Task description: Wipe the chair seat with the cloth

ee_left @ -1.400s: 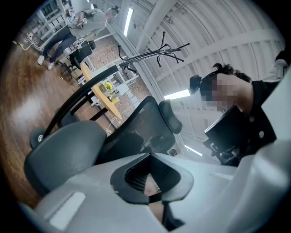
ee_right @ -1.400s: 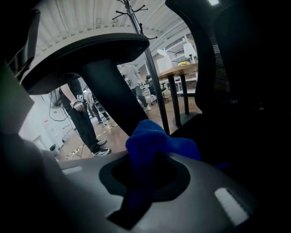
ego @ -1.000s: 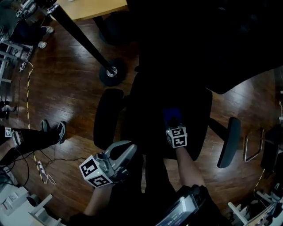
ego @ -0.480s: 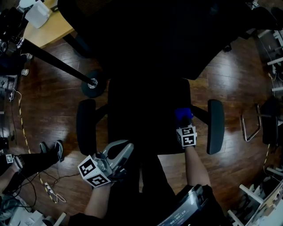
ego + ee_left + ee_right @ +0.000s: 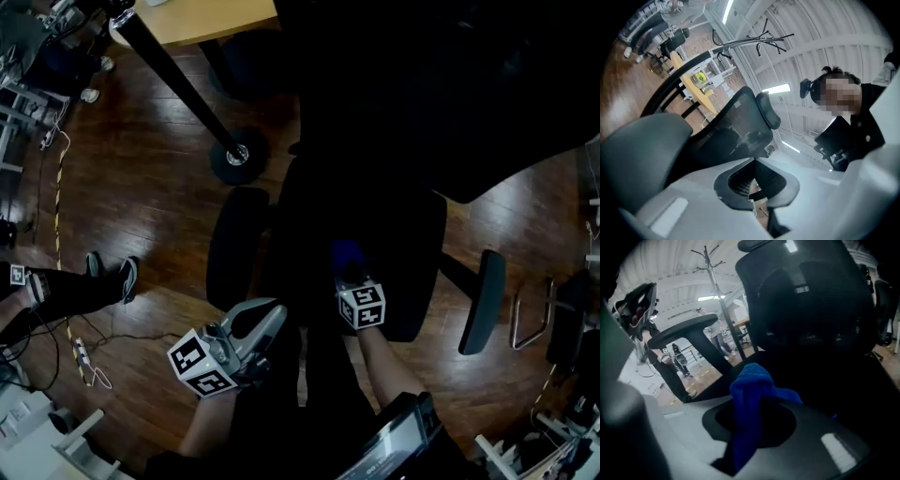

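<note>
In the head view, one dark chair seat (image 5: 403, 253) filled the middle of the frame, with two armrests: one (image 5: 234, 248) to its left and one (image 5: 481, 300) at the right. The right gripper (image 5: 356, 286) rested on the seat just below centre, with one blue cloth (image 5: 345, 255) bunched at its tip and lying on the seat. The left gripper (image 5: 262, 323) sat at the lower left, off the seat's front corner, nothing in it. One black coat rack pole (image 5: 178, 84) ran from the upper left down to its round base. One wooden table (image 5: 202, 19) showed at the top edge, and two shoes (image 5: 111, 277) of another person stood at the left on the wooden floor (image 5: 141, 197).

In the left gripper view, the two jaws met along a thin seam at the bottom centre with nothing between them. Above them rose one mesh backrest (image 5: 740, 126).

In the right gripper view, the two jaws were pressed together on the cloth (image 5: 750, 380), which stuck up from them in the centre against the dark backrest.
</note>
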`<action>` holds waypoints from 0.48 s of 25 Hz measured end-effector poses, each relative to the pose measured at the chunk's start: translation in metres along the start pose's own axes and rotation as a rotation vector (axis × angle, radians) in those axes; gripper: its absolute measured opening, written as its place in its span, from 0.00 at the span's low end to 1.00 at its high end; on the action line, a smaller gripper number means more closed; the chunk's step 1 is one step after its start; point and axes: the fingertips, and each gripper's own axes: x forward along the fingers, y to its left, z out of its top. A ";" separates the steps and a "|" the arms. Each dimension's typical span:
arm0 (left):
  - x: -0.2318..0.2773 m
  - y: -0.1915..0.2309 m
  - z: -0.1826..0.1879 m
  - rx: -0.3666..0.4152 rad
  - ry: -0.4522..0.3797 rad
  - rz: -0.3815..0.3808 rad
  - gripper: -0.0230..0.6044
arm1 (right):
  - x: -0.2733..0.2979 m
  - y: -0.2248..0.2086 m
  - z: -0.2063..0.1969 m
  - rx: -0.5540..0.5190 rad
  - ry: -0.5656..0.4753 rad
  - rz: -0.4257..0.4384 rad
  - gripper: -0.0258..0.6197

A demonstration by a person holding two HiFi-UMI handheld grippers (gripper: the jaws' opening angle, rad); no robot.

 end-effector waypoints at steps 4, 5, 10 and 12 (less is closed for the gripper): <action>-0.028 0.014 0.018 0.005 -0.069 0.073 0.04 | 0.059 0.095 0.016 -0.035 0.009 0.188 0.13; -0.036 0.015 0.023 0.009 -0.081 0.082 0.04 | 0.069 0.113 0.017 -0.046 0.015 0.214 0.13; -0.079 0.020 0.036 0.011 -0.127 0.127 0.04 | 0.092 0.158 0.002 -0.175 0.045 0.174 0.13; -0.081 0.023 0.036 0.006 -0.133 0.128 0.04 | 0.092 0.158 -0.001 -0.185 0.032 0.170 0.13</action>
